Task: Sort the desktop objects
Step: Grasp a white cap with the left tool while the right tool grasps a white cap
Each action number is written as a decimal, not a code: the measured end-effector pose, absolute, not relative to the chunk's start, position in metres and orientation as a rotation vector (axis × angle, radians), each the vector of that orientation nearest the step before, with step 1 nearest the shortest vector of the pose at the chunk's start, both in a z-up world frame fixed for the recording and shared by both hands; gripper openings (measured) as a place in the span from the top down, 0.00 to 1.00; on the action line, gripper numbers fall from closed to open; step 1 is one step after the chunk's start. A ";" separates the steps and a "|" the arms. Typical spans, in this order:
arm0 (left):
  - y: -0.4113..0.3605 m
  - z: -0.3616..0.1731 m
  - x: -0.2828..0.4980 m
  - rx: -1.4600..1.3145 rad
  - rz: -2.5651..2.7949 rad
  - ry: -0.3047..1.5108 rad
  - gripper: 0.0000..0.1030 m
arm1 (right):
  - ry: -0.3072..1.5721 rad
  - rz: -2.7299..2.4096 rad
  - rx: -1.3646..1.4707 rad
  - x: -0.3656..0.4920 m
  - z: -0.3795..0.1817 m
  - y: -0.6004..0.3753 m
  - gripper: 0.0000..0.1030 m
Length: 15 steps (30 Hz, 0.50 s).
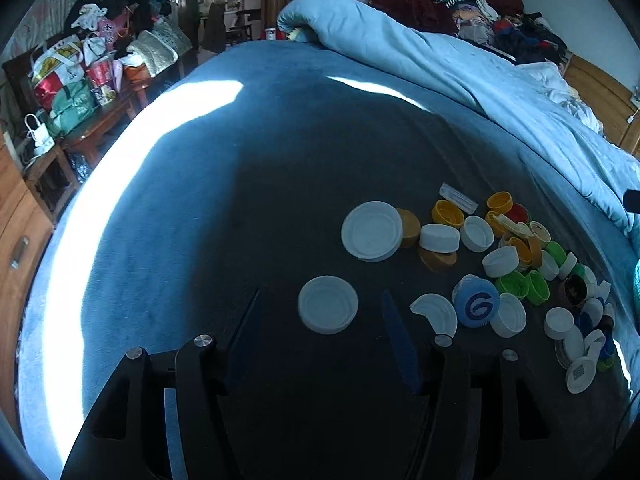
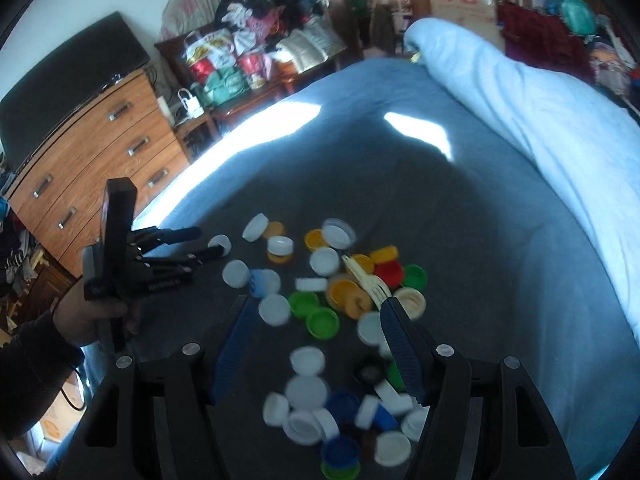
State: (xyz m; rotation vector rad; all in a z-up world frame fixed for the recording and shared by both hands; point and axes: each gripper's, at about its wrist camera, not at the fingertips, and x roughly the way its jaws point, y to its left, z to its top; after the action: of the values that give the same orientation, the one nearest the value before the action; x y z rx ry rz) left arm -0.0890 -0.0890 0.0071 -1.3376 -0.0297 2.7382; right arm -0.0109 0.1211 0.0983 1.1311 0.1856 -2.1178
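The fingers of the left gripper (image 1: 320, 300) stand apart over the blue bedspread (image 1: 200, 220), gripping nothing; a white lid (image 1: 328, 304) lies on the cloth between their tips at lower centre. The right gripper (image 2: 314, 304) also stands open and empty above the heap of bottle caps (image 2: 340, 292), white, yellow, green, red and blue, spread across the centre and bottom of its view. A hand (image 2: 86, 316) holds the other gripper at the left edge there.

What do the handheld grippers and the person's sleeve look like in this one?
Both grippers, the left gripper and the right gripper, have black frames, silver round pivot bolts and blue ribbed finger pads. A dark sleeve covers the forearm behind the left one.
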 end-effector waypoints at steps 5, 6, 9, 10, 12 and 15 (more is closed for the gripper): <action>-0.088 -0.002 -0.101 -1.405 2.709 -0.006 0.74 | 0.191 -2.057 1.190 -0.023 0.092 0.104 0.34; -0.090 0.000 -0.100 -1.399 2.715 -0.033 0.74 | 0.199 -2.038 1.193 -0.026 0.090 0.097 0.40; -0.101 0.013 -0.086 -1.387 2.760 -0.115 0.74 | 0.242 -1.986 1.193 -0.035 0.083 0.074 0.44; -0.108 0.018 -0.080 -1.400 2.771 -0.173 0.74 | 0.262 -1.967 1.183 -0.039 0.080 0.064 0.44; -0.122 0.023 -0.069 -1.427 2.783 -0.257 0.74 | 0.330 -1.924 1.145 -0.047 0.072 0.040 0.43; -0.144 0.030 -0.050 -1.468 2.800 -0.369 0.74 | 0.534 -1.833 1.055 -0.057 0.051 -0.008 0.32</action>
State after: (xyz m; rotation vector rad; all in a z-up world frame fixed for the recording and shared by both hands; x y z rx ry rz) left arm -0.0505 -0.1440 0.0295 -1.4685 -0.3692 2.7996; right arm -0.0573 -0.0081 0.0508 1.0547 0.5343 -1.8330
